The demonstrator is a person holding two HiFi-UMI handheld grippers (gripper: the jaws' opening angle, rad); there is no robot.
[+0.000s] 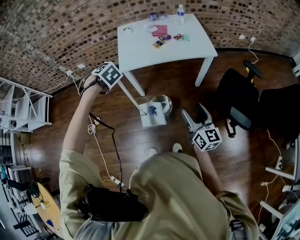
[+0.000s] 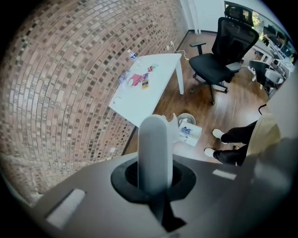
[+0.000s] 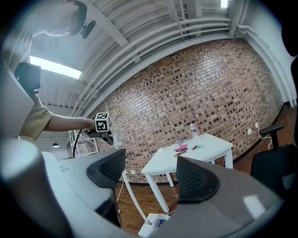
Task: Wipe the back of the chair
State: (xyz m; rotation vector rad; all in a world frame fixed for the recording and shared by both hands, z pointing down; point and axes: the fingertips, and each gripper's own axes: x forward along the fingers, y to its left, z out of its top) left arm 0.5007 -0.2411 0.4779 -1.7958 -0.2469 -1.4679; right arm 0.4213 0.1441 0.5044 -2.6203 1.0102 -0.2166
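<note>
The black office chair [image 1: 239, 101] stands on the wood floor at the right, also in the left gripper view [image 2: 219, 51]. My left gripper [image 1: 115, 79] is raised at the left and shut on a long white pole [image 1: 131, 97]. That pole runs between its jaws [image 2: 152, 148] and slants down to a white box with blue print [image 1: 153, 115] on the floor. My right gripper [image 1: 195, 116] is held level in front of me, well left of the chair. Its two black pads [image 3: 108, 168] stand apart with nothing between them.
A white table [image 1: 159, 54] with a water bottle [image 1: 180, 13] and small items stands by the brick wall. A metal bowl [image 1: 162, 101] sits behind the box. A white rack [image 1: 28, 108] stands at the left. Cables [image 1: 101, 145] trail across the floor.
</note>
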